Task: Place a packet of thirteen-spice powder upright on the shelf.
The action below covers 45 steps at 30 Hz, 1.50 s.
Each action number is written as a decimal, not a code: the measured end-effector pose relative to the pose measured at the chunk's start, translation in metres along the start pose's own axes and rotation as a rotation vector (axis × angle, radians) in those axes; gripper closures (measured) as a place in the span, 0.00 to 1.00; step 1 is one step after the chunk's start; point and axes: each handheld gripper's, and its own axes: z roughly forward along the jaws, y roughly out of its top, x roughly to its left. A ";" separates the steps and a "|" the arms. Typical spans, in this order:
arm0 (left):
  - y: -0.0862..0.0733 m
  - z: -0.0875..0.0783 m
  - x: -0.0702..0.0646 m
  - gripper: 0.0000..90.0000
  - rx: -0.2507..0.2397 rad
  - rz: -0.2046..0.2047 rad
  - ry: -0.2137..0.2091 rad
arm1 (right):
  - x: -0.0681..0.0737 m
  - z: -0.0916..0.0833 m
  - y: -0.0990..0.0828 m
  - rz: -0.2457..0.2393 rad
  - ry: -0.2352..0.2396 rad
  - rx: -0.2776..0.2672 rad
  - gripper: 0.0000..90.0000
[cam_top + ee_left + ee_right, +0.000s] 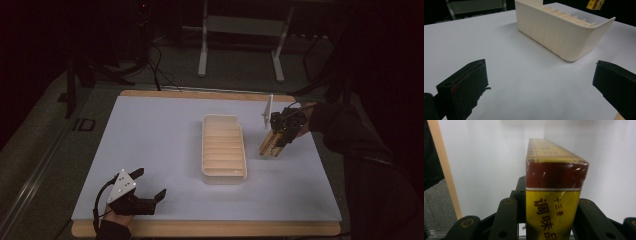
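While your right gripper is clamped on that yellow and red box, it's holding it tilted above the white mat, just right of the cream slotted tray. Your left gripper sits low at the near left corner, jaws spread wide with nothing between them, well apart from the tray.

Rack mid-table — box at its right.
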 end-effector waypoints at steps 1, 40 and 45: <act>0.000 0.000 0.000 0.00 0.000 0.000 0.000 | 0.002 -0.002 0.001 -0.006 -0.003 -0.001 0.76; 0.001 0.001 0.000 0.00 -0.001 0.007 -0.010 | 0.049 -0.011 0.045 -0.084 -0.054 -0.446 0.76; 0.001 0.002 0.000 0.00 0.000 0.012 -0.011 | 0.059 -0.003 0.048 -0.099 -0.050 -0.445 0.76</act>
